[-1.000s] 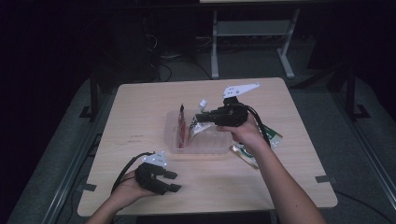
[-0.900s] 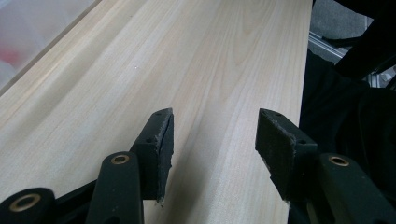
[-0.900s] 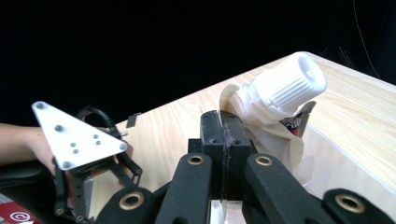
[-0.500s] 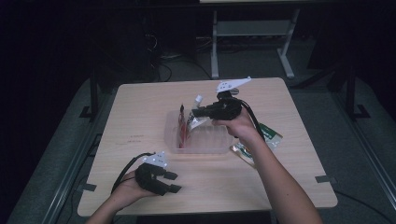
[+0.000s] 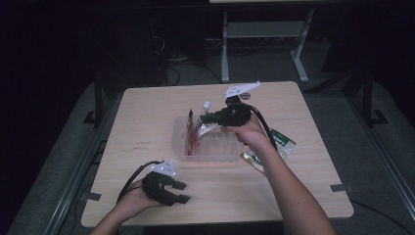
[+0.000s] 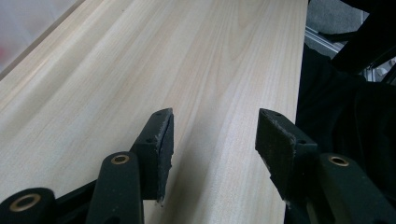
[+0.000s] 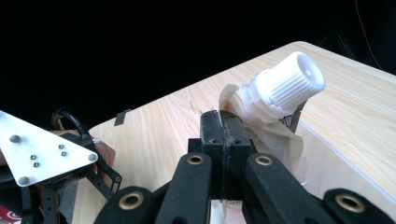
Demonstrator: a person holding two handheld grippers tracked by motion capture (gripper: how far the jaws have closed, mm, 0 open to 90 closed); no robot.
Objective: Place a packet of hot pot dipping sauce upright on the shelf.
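Nearest you, your left gripper rests spread and empty on the table, while your right gripper pinches the spouted pouch by its thin edge above the clear bin, so it may slip out.

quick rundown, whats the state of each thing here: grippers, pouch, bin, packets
right gripper: shut on the spouted pouch
spouted pouch: capped, held above the clear bin
left gripper: open, holding nothing, over bare table
clear bin: open-topped, on the table
red packet: standing in the bin
green packet: flat beside the bin
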